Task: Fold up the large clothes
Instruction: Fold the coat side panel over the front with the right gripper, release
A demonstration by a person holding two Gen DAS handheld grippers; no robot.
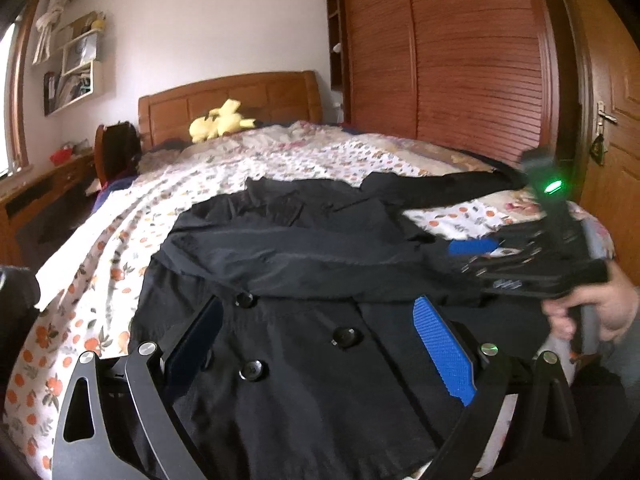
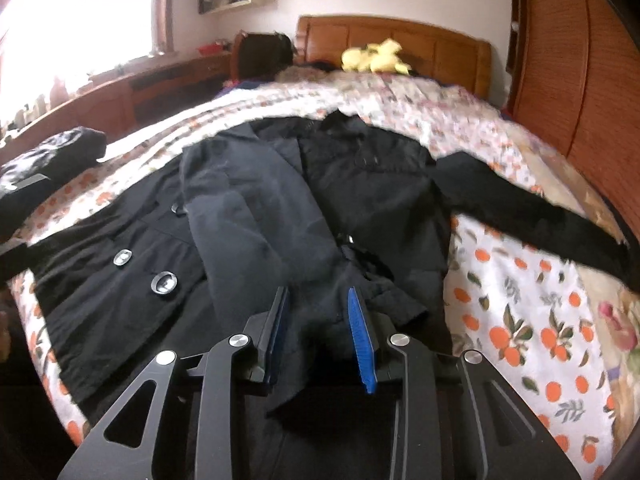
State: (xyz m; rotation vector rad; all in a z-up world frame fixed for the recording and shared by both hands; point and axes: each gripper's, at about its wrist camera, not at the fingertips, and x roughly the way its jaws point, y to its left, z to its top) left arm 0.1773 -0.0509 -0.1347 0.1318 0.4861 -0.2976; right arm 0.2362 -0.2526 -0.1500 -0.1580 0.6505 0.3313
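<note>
A black double-breasted coat (image 1: 300,248) (image 2: 380,184) lies spread front-up on the floral bedsheet (image 1: 120,220). One sleeve (image 2: 248,216) is folded down over its front. The other sleeve (image 2: 520,204) stretches out to the right. My left gripper (image 1: 319,301) hangs open and wide above the buttoned front, with nothing between its pads. My right gripper (image 2: 318,290) is open a little over the folded sleeve's cuff end; the fabric lies under and between the pads, which do not press it. In the left wrist view the right gripper (image 1: 476,254) shows at the right, held by a hand (image 1: 592,308).
A yellow plush toy (image 1: 222,122) (image 2: 374,58) sits by the wooden headboard (image 1: 240,96). A slatted wardrobe (image 1: 440,60) and a door (image 1: 612,120) stand to the right. A desk (image 1: 40,184) runs under the window. A dark bundle (image 2: 48,156) lies at the bed's left edge.
</note>
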